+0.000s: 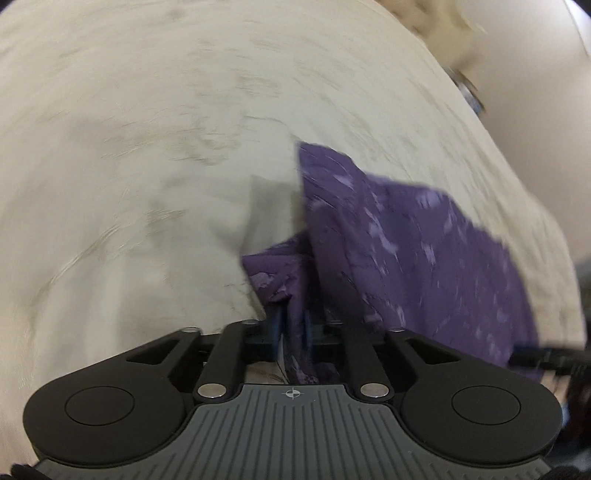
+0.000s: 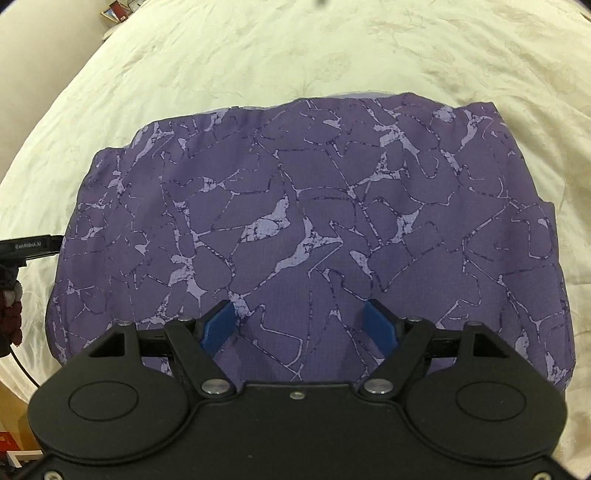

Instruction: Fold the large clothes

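Note:
A purple garment with a pale crackle print (image 2: 314, 206) lies folded in a broad block on the cream bedspread (image 2: 258, 48). My right gripper (image 2: 301, 325) hovers open just above its near edge, blue pads (image 2: 218, 326) spread wide, nothing between them. In the left wrist view, which is motion-blurred, my left gripper (image 1: 293, 328) is shut on a bunched corner of the same purple garment (image 1: 413, 251), and the cloth runs from the jaws off to the right over the bedspread (image 1: 147, 147).
The other gripper's black body and cable (image 2: 29, 247) show at the left edge of the right wrist view. Picture frames (image 2: 116, 9) stand beyond the bed's far left corner. The bed edge and floor lie at lower left (image 2: 14, 435).

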`<action>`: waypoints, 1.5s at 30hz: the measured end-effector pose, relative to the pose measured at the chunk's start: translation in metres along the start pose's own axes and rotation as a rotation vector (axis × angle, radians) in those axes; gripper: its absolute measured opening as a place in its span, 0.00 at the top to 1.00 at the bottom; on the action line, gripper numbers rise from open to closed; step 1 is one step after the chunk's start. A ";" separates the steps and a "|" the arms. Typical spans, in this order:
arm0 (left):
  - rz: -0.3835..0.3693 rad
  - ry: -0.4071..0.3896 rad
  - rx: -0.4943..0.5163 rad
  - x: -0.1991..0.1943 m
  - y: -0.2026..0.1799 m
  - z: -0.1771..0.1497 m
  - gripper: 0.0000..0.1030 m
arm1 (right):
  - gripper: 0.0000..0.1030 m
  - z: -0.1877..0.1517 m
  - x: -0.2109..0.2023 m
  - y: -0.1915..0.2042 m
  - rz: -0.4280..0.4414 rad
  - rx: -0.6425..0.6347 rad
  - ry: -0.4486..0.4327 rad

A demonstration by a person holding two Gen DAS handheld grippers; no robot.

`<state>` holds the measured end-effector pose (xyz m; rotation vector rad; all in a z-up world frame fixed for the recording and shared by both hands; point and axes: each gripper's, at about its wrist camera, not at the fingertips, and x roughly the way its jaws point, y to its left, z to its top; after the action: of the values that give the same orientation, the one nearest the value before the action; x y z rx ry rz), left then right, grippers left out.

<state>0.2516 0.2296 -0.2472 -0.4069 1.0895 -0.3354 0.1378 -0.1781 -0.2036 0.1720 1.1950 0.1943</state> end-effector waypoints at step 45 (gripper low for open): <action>0.046 -0.017 0.198 0.033 -0.196 -0.003 0.04 | 0.07 -0.028 -0.040 -0.057 -0.048 0.153 -0.242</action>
<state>0.2508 0.0425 -0.1811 -0.2078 1.0369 -0.3943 0.1012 -0.2425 -0.1906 0.2917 0.9716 0.0379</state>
